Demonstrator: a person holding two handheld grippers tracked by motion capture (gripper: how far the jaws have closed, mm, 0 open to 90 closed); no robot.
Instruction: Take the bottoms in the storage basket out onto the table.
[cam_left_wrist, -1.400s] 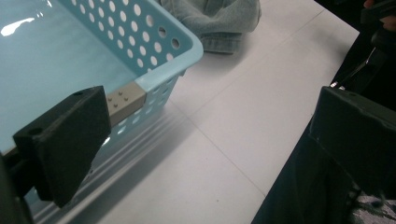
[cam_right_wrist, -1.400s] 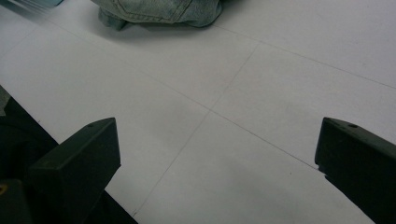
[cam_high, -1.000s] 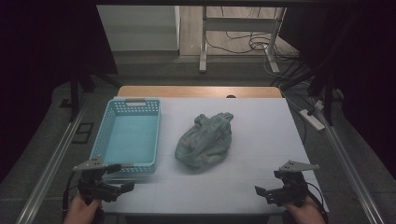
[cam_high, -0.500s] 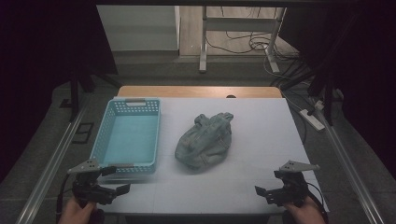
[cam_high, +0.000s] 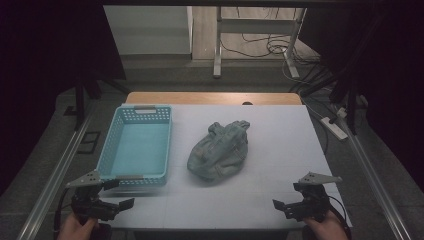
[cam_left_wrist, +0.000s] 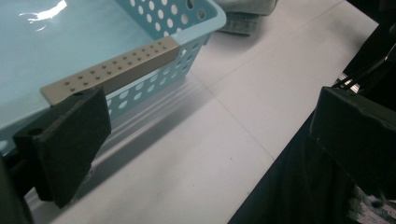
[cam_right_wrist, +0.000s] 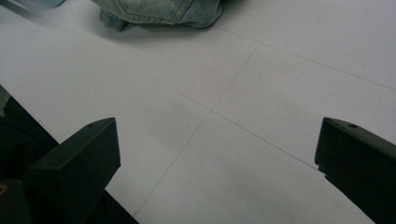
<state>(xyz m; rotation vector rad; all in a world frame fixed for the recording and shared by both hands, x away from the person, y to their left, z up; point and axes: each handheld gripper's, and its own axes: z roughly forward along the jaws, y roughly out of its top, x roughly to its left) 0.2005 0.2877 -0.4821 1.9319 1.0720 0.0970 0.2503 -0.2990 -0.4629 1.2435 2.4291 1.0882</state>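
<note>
At the near-left corner of the table, to the left of and nearer than the crumpled denim garment, the left gripper hovers just in front of the light blue perforated basket, its jaws spread wide with nothing between them. In the left gripper view one jaw sits close against the basket's near rim, where a tan perforated strip runs along the edge. The basket stands empty, just left of the garment and apart from it.

The garment itself lies bunched in a heap near the middle of the white table, waistband end pointing away from the person, touched by neither gripper.

To the right of and nearer than the garment, the right gripper waits at the near-right edge, jaws likewise fully apart and empty; its own view looks across bare tabletop toward the garment's near hem.

The step in hand looks like an approach to the garment. To do it well, bring both grippers in low from either side, pinch through several layers of cloth rather than a single fold, and lift together so the bundle clears the basket's rim without dragging it.
</note>
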